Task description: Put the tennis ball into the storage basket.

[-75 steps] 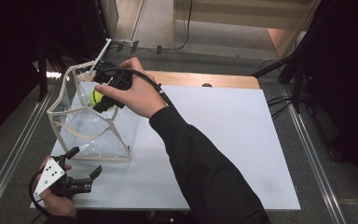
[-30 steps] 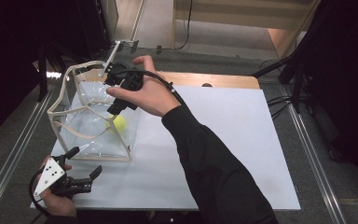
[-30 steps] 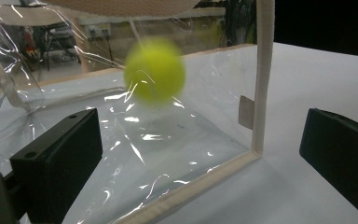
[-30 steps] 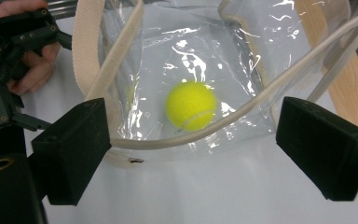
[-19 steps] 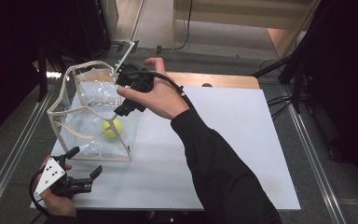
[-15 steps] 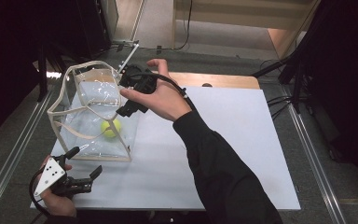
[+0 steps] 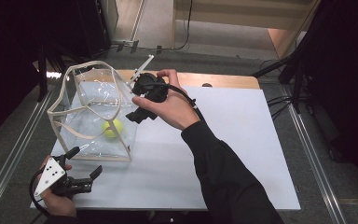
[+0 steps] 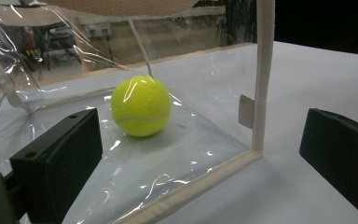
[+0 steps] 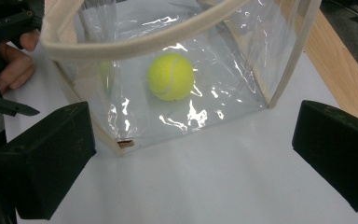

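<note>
A yellow tennis ball lies on the bottom of a clear plastic bag with cream fabric trim, standing open on the white table. The ball appears through the bag's wall in the left gripper view, and the ball likewise in the right gripper view. My right gripper hovers open and empty just right of the bag's rim. My left gripper rests open near the table's front left corner, just in front of the bag, holding nothing.
The white tabletop stretches free to the right of the bag. A wooden edge runs along the table's far side. Metal rails flank the table on the floor, and cables lie at the right.
The right gripper let the ball go inside the bag, then pulled up, out and to the right. The ball dropped and settled on the bag's bottom. The left gripper stayed put.
</note>
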`<state>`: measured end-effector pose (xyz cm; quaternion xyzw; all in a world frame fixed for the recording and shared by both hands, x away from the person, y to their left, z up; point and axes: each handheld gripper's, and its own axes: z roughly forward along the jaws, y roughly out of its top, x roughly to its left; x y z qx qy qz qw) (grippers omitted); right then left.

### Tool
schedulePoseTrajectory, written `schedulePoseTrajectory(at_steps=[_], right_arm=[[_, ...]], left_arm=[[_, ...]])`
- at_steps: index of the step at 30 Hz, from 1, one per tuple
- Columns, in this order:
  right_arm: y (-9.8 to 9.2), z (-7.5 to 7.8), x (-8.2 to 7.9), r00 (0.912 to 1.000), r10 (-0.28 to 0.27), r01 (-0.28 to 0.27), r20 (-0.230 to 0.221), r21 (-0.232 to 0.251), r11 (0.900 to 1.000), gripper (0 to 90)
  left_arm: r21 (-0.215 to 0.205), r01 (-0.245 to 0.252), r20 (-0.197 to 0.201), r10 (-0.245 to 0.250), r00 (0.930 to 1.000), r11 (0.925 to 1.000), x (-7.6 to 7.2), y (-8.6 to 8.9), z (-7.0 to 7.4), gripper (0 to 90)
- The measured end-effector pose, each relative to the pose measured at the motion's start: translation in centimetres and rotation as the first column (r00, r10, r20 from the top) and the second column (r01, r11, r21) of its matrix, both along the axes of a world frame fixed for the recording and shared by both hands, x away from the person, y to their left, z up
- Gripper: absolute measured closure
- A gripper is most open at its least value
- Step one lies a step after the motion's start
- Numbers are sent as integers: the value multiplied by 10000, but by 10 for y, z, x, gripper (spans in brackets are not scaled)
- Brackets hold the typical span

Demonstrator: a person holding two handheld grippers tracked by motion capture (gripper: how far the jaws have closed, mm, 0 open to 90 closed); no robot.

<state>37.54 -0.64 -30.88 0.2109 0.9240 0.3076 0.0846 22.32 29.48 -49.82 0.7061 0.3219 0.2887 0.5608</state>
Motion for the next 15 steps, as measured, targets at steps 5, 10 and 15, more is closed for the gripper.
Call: schedulePoseTrajectory(at_steps=[5,10,15], right_arm=[[-10,-9,-3,9999,-157,156,45,172,9997,0],[-19,-18,-8,9998,-168,166,115,215,9996,0],[-26,-28,-13,9998,-151,147,100,414,9990,0]], left_arm=[[-10,-9,-2,9,10000,10000,0,0,0,0],[-1,-6,-1,6,10000,10000,0,0,0,0],[-3,-2,2,2,10000,10000,0,0,0,0]])
